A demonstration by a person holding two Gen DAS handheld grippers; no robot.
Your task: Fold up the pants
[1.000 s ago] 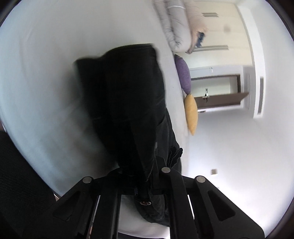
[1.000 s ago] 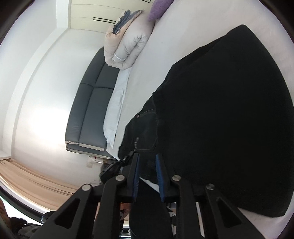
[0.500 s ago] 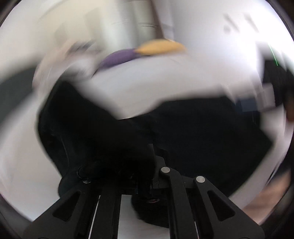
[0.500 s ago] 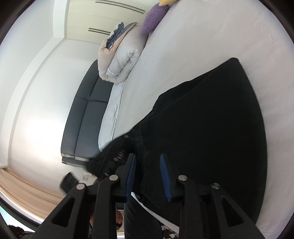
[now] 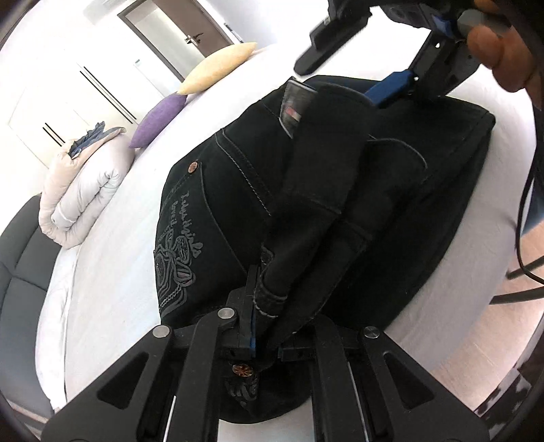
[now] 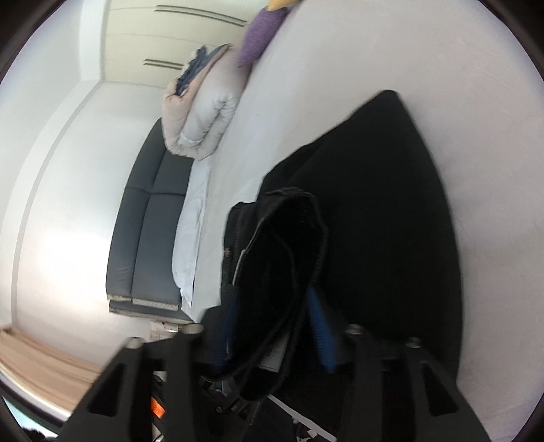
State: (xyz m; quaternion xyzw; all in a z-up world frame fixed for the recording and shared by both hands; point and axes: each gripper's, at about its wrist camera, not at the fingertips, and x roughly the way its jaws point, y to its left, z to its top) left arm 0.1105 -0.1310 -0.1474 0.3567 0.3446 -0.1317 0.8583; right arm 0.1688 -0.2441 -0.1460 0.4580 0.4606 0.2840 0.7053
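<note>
Left gripper [image 5: 268, 326] clamped on black pants [image 5: 306, 176], right gripper [image 6: 275, 326] jaws opening.

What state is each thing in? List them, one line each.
black pants: folded over, lying on the bed, waistband end bunched up.
left gripper: shut on the waistband.
right gripper: jaws opening, fabric loose between them.
duvet: rolled up.
door: open.

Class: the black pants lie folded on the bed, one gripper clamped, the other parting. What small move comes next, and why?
Probably open the left gripper: it pinches the pants, while the right gripper is opening around its fold, which rests on the bed.
</note>
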